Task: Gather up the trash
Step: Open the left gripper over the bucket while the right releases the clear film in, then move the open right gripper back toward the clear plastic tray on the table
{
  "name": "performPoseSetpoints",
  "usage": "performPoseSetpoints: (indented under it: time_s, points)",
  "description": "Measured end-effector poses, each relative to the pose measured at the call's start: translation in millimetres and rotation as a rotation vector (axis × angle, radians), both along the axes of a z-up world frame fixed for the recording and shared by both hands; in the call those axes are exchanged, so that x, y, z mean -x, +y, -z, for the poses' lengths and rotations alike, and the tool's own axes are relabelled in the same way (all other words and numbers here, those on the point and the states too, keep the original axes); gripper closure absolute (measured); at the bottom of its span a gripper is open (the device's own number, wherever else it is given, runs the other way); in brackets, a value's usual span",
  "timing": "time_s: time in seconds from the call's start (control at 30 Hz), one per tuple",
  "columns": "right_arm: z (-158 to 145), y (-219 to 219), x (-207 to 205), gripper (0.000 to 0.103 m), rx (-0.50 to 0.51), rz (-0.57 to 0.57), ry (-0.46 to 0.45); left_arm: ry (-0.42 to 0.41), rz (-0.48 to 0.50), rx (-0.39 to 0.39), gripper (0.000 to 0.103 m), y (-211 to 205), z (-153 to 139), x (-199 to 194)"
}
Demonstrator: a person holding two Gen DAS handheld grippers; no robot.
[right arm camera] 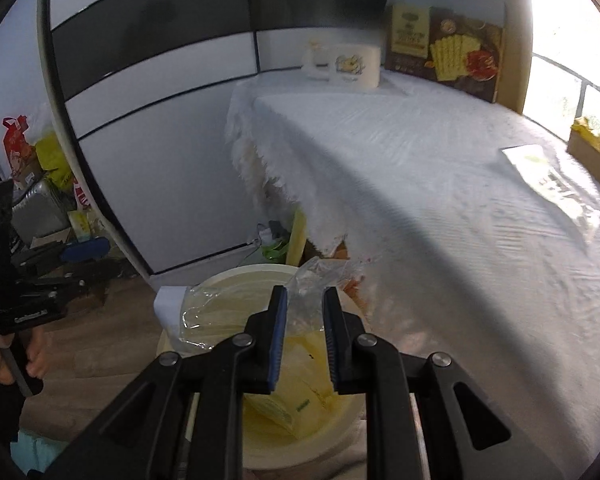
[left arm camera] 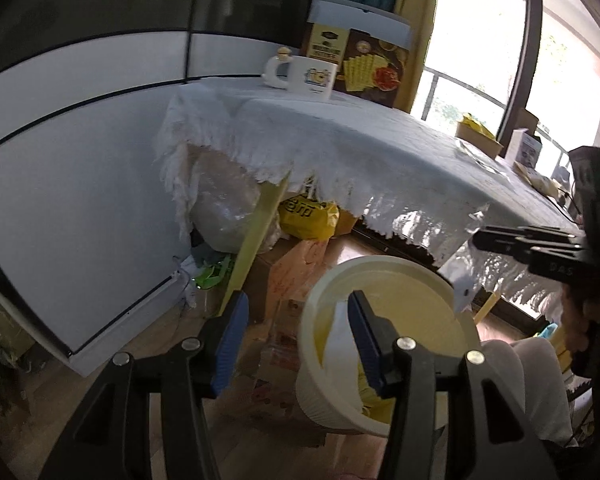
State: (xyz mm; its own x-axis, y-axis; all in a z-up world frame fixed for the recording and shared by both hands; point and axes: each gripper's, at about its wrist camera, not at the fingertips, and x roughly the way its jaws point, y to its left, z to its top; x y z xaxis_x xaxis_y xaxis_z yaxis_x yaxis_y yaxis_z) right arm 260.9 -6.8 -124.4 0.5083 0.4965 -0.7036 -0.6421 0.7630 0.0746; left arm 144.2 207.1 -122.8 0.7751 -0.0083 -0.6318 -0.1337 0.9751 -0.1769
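A cream ribbed trash bin [left arm camera: 432, 280] stands on the floor by the table edge; it also shows in the right wrist view [right arm camera: 236, 276]. Yellow wrappers [right arm camera: 288, 400] lie inside it. My left gripper [left arm camera: 298, 340] is open, its right finger just inside the bin's near rim, holding nothing. My right gripper [right arm camera: 305, 340] hovers over the bin with a narrow gap between the pads; a clear plastic wrapper [right arm camera: 204, 312] hangs just beyond the fingertips over the bin, and I cannot tell if the pads pinch it.
A table with a white cloth [right arm camera: 440, 184] carries a mug [left arm camera: 312, 78], a cracker box [left arm camera: 374, 66], a flat packet [right arm camera: 556, 184] and a cardboard box [right arm camera: 596, 156]. Bags and boxes [left arm camera: 308, 216] sit under the table. A white cabinet [left arm camera: 80, 184] stands at left.
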Motion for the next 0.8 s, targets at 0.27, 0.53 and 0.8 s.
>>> performPoseSetpoints:
  time_s: [0.27, 0.53, 0.8]
  points:
    - [19.1, 12.8, -16.7, 0.044, -0.027, -0.001, 0.095, 0.005, -0.020, 0.012, 0.051, 9.6, 5.4, 1.5]
    - [12.5, -0.9, -12.6, 0.025, -0.041, 0.000, 0.095, -0.024, -0.011, 0.009, 0.051, 4.2, -7.3, 1.5]
    - [-12.0, -23.8, 9.8, 0.023, -0.044, -0.002, 0.040, -0.055, 0.023, -0.016, 0.051, -17.2, -30.4, 4.2]
